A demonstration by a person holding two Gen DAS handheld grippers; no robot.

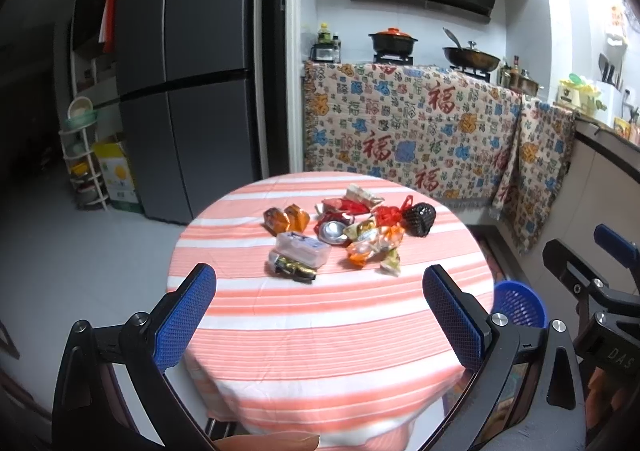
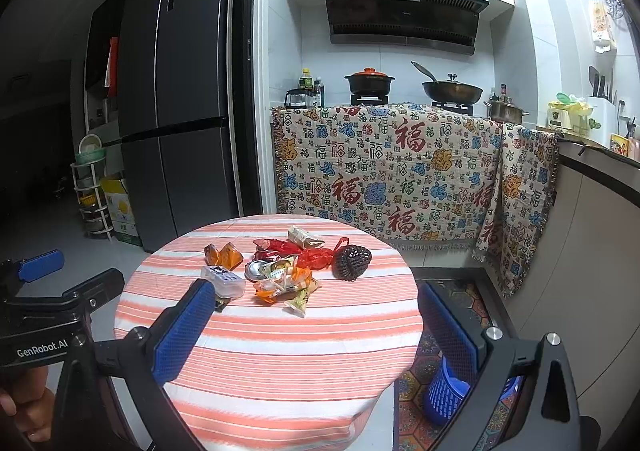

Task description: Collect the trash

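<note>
A pile of trash lies mid-table on the striped round table: orange wrappers, a clear plastic box, a crushed can, snack wrappers, red wrapping and a black mesh ball. A blue bin stands on the floor at the table's right. My left gripper is open, short of the pile. My right gripper is open too, over the table's near part, holding nothing.
A dark fridge stands behind the table on the left. A counter draped with patterned cloth carries pots and a wok. A white rack and a yellow box sit by the fridge. A patterned mat covers the floor at right.
</note>
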